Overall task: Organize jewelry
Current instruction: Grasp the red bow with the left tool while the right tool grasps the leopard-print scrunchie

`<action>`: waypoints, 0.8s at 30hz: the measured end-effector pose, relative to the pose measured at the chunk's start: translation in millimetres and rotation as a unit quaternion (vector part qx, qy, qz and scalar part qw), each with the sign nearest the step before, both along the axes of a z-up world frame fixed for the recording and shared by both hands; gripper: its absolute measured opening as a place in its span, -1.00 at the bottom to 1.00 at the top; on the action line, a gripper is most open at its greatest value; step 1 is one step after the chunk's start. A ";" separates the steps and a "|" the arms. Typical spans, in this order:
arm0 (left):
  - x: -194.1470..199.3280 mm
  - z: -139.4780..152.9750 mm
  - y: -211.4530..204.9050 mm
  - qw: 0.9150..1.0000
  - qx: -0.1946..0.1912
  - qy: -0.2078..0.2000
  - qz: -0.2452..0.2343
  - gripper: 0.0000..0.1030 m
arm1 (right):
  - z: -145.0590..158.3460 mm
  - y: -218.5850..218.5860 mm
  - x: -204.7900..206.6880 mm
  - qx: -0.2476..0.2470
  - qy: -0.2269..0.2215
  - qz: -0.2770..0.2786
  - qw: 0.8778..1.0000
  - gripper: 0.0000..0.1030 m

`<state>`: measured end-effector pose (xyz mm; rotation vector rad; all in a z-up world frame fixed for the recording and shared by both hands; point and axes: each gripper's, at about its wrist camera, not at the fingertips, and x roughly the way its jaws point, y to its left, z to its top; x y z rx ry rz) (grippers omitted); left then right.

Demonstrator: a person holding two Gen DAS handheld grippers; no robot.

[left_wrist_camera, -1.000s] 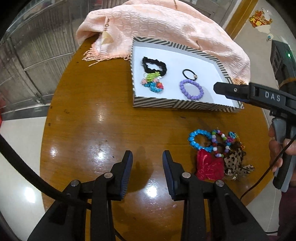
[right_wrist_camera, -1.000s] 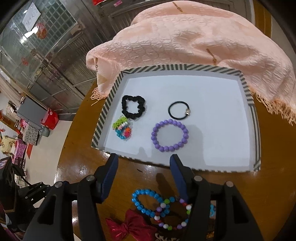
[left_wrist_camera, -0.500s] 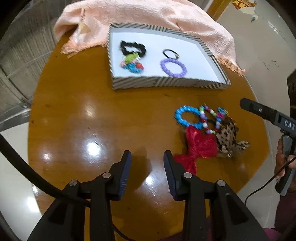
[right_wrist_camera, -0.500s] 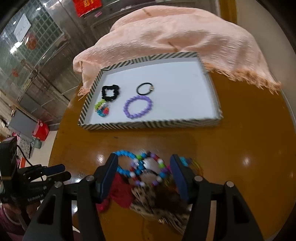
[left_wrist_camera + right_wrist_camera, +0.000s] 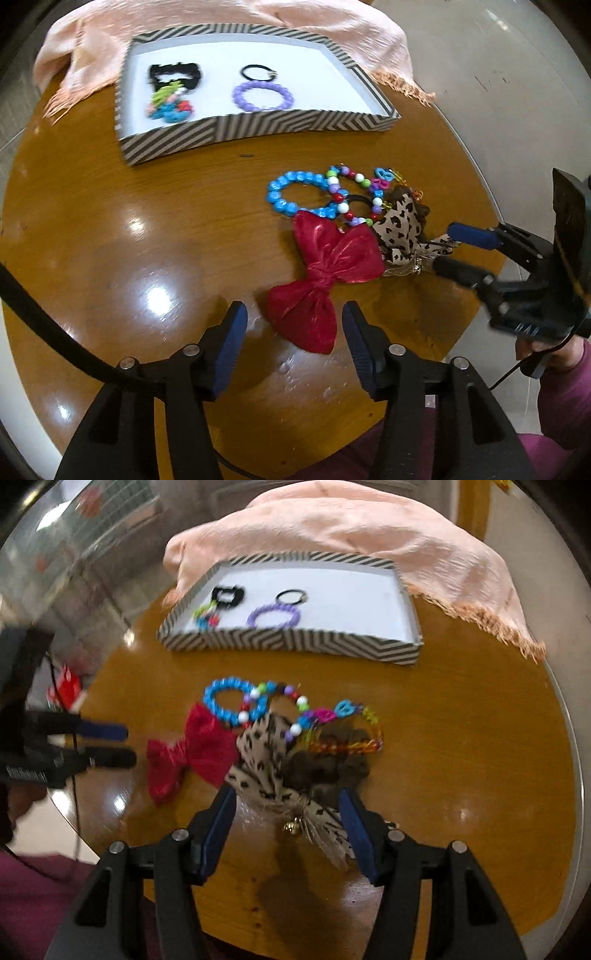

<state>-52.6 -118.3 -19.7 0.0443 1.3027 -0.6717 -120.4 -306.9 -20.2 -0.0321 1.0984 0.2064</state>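
Glossy round wooden tabletop, striped tray at the far side against a peach scarf.

Left gripper opening wide over the red bow, lower lobe between the jaws, nothing pinched; right gripper half open astride the leopard bow, not clamped. Loose heap just short of the tray: blue bracelet, mixed beads, both bows overlapping. Likely trouble: lifting either bow and dragging tangled beads along, scattering them toward the edge; both grippers close together, risking a collision; thin fabric slipping from a shallow pinch.
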 end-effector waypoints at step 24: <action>7.3 -24.1 -31.3 0.999 0.026 -0.025 -0.015 -0.99 | -19.8 -8.5 4.6 0.021 0.029 0.016 0.999 -0.98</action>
